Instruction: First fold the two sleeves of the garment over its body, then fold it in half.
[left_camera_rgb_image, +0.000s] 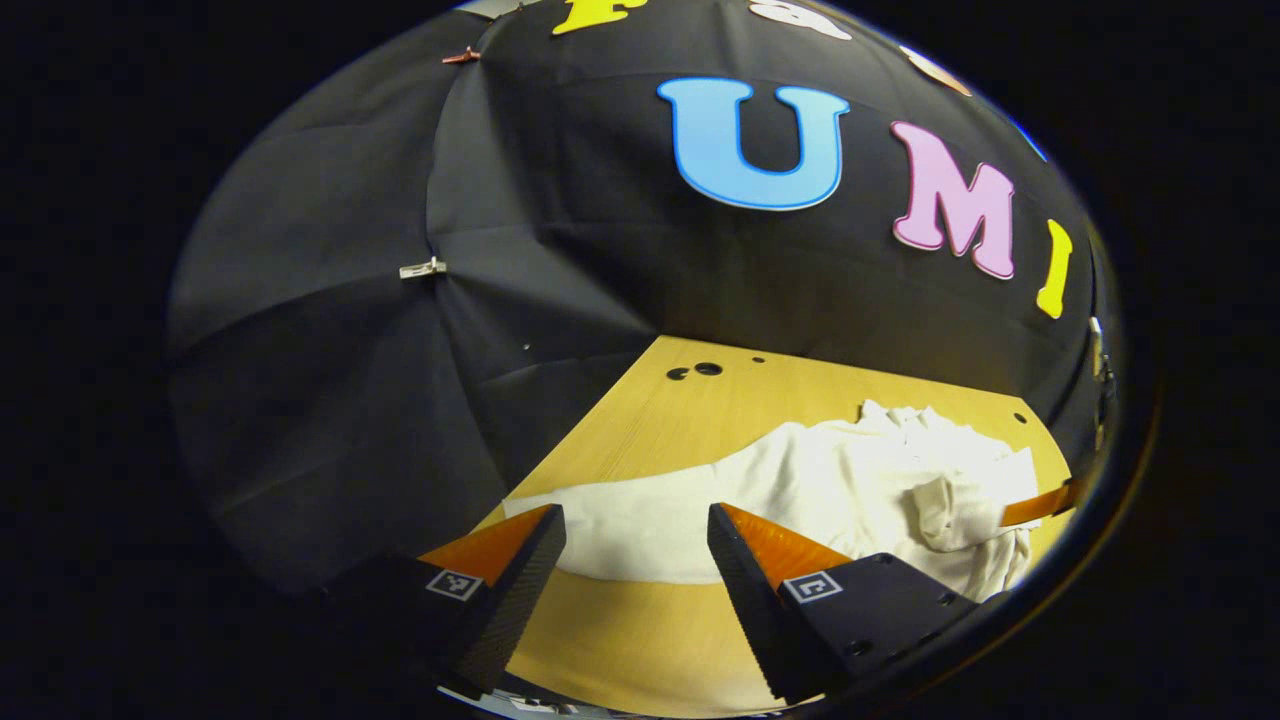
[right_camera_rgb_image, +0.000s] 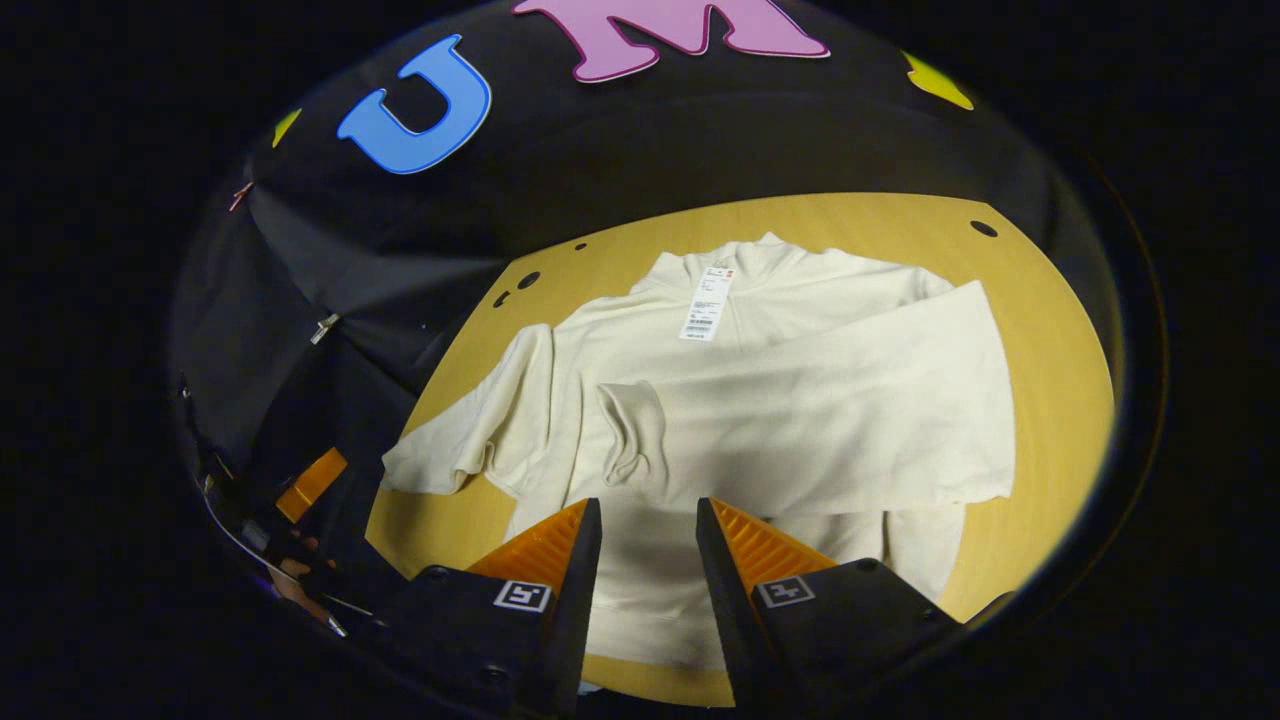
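Note:
A cream long-sleeved garment (right_camera_rgb_image: 800, 400) lies flat on the wooden table (right_camera_rgb_image: 1050, 330), collar at the far side with a paper tag (right_camera_rgb_image: 705, 305). One sleeve is folded across the body, its cuff (right_camera_rgb_image: 630, 440) bunched near the middle. The other sleeve (right_camera_rgb_image: 440, 455) sticks out sideways. My right gripper (right_camera_rgb_image: 650, 520) hangs open above the lower body of the garment, gripping nothing. My left gripper (left_camera_rgb_image: 635, 520) is open too, just short of the outstretched sleeve (left_camera_rgb_image: 620, 525). In the left gripper view the garment (left_camera_rgb_image: 820, 470) runs off to the right, where the folded cuff (left_camera_rgb_image: 940, 500) lies.
The table (left_camera_rgb_image: 680, 410) has small round holes (left_camera_rgb_image: 700, 370) near its far corner. Black cloth walls close in the booth behind and beside it. The other gripper's finger (left_camera_rgb_image: 1040, 505) shows at the right edge, and my left gripper (right_camera_rgb_image: 310, 485) shows at the lower left of the right gripper view.

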